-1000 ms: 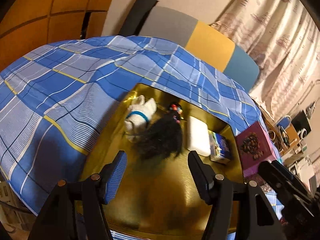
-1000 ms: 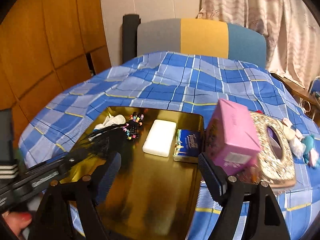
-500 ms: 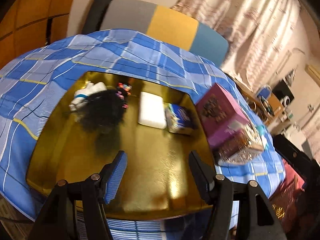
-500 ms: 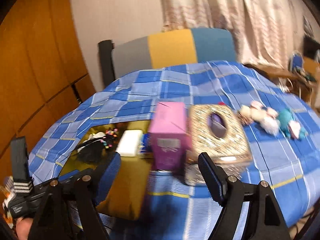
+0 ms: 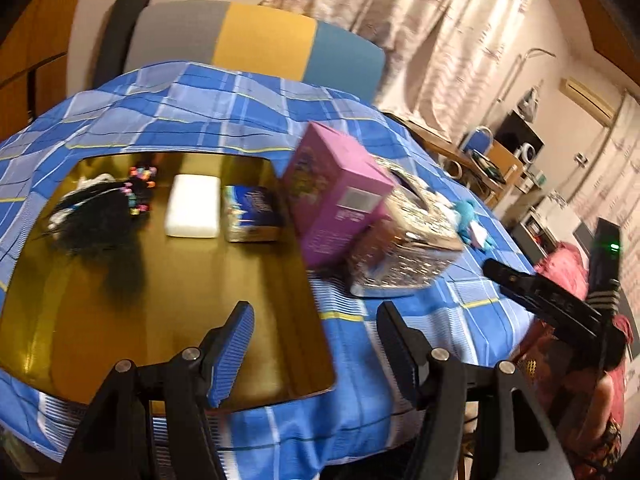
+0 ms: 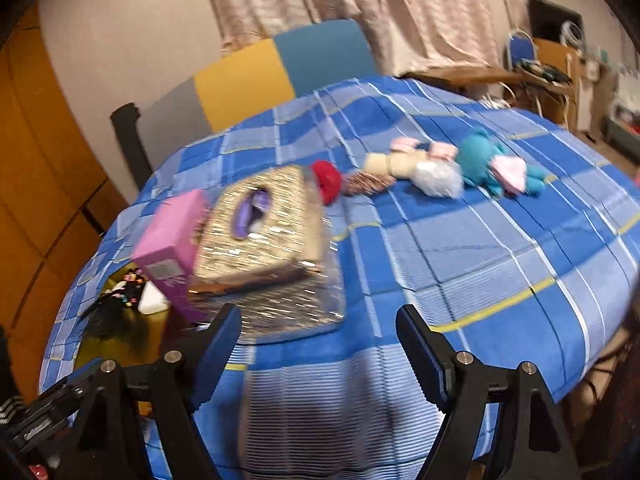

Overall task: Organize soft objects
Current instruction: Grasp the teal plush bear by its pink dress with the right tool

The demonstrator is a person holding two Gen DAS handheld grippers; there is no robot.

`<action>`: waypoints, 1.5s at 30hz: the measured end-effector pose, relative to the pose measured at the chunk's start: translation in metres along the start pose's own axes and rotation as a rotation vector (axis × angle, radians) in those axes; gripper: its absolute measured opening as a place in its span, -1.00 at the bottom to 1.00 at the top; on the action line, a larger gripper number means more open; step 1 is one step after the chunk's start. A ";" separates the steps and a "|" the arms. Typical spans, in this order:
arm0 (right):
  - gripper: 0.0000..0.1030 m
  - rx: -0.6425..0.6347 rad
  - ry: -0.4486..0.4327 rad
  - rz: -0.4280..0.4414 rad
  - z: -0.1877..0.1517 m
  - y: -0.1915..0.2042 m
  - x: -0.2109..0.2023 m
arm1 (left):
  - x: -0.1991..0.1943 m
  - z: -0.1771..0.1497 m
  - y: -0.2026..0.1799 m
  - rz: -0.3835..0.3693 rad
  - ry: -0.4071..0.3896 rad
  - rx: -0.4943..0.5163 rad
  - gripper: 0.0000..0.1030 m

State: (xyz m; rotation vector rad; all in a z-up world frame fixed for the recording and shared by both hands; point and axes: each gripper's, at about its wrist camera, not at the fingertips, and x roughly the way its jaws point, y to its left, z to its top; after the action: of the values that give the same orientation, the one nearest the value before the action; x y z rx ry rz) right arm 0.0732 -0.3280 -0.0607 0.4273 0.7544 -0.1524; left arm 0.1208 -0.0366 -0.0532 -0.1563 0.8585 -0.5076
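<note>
Blue-padded and empty, the right gripper (image 6: 318, 350) gapes wide at the near table edge; the soft toys (image 6: 460, 170) lie in a row beyond it, up-right, nearer it than the equally open left gripper (image 5: 316, 344).

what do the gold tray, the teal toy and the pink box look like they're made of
Gold tray: glossy, mirror-like sheet, likely metal or metallised card; it reflects the things on it.
Teal toy: soft plush or knit, judging by its matte, rounded, floppy shape.
Pink box: printed cardboard, with sharp folded edges and a label panel.
</note>
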 end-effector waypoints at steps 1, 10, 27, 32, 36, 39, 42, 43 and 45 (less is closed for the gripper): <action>0.56 0.016 0.009 -0.004 0.000 -0.007 0.003 | 0.001 -0.001 -0.004 -0.006 0.005 0.009 0.25; 0.52 -0.094 0.051 -0.196 0.023 -0.068 0.032 | 0.013 -0.004 -0.046 -0.090 0.081 0.079 0.25; 0.55 -0.456 0.005 -0.355 0.157 -0.186 0.121 | 0.052 0.013 -0.139 -0.125 0.154 0.231 0.25; 0.55 -0.514 0.059 -0.312 0.155 -0.180 0.153 | 0.063 0.026 -0.158 -0.128 0.145 0.242 0.25; 0.52 -0.569 0.068 -0.322 0.154 -0.179 0.172 | 0.069 0.034 -0.172 -0.128 0.140 0.254 0.25; 0.35 -0.556 0.089 -0.292 0.155 -0.181 0.183 | 0.073 0.041 -0.182 -0.125 0.134 0.269 0.25; 0.06 -0.534 0.109 -0.294 0.158 -0.180 0.187 | 0.078 0.047 -0.192 -0.129 0.143 0.276 0.25; -0.11 -0.511 0.112 -0.289 0.162 -0.180 0.184 | 0.079 0.049 -0.195 -0.132 0.142 0.278 0.25; -0.41 -0.440 0.113 -0.274 0.169 -0.183 0.176 | 0.081 0.055 -0.202 -0.134 0.137 0.279 0.25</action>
State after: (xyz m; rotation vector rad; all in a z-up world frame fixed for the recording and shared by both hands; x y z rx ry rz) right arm 0.2547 -0.5630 -0.1311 -0.0878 0.9285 -0.2141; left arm 0.1329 -0.2553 -0.0056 0.0784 0.9046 -0.7649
